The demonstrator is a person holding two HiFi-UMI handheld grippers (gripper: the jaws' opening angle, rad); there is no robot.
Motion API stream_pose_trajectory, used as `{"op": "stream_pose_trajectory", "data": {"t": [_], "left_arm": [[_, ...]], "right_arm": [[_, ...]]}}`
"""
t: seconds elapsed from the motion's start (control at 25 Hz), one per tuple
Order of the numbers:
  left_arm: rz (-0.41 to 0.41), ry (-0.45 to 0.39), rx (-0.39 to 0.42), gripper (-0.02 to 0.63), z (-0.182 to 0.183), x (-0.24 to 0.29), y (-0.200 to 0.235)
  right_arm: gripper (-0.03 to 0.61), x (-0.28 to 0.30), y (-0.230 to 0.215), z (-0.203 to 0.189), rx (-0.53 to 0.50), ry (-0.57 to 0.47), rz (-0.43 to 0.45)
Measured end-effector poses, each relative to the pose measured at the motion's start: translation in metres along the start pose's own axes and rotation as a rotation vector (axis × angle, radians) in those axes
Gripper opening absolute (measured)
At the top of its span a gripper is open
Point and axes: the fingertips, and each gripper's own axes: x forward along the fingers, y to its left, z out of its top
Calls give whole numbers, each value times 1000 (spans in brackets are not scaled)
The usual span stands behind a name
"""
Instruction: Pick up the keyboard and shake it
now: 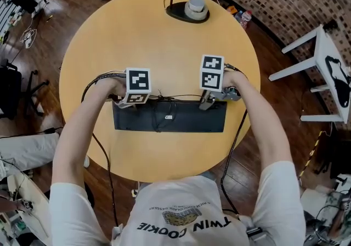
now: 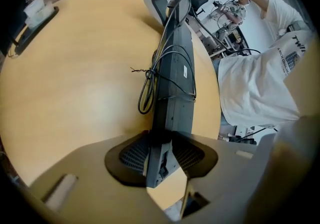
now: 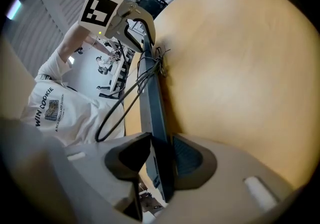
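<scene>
The keyboard [image 1: 197, 121] was close to the near edge of the table [image 1: 137, 36], straight in front of the person, with its length running along that edge. Its dark back (a small white label [image 1: 169, 117] sat at the middle) was turned toward the person. It was tipped up on a long edge rather than lying flat, since each gripper view showed it as a thin slab seen from one end. Whether its lower edge rested on the table could not be told. Its black cable [image 1: 164, 98], gathered into loops and tied with a twist of wire, lay against the side away from the person.

The left hand-held gripper [image 1: 123, 102] was at the keyboard's left end, pointing steeply down. Its jaws stood narrow with the end of the slab between them, and the ribbed pads lay against both faces. The right hand-held gripper [image 1: 207, 103] was at the right end and held the keyboard the same way, its jaws narrow and closed on the thin edge.

At the table's far edge, well apart from the keyboard, sat a black oval base [image 1: 175, 13] with a pale round object [image 1: 196, 8] on it. A white piece of furniture [image 1: 329, 64] stood beyond the table's right edge.
</scene>
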Motion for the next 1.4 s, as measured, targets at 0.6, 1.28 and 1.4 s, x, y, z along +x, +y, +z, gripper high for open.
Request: {"op": "stream_pose_trajectory", "data": {"t": [0.6, 1.28, 1.4], "left_arm": [[285, -88, -51, 224, 4, 6, 19], [755, -575, -351, 8, -15, -26, -64], [768, -682, -356, 8, -9, -30, -104]], "right_arm": [[132, 2, -26, 1, 22, -30, -408], [124, 9, 67, -5, 138, -273, -1012], [118, 29, 110, 4, 160, -422, -994]]}}
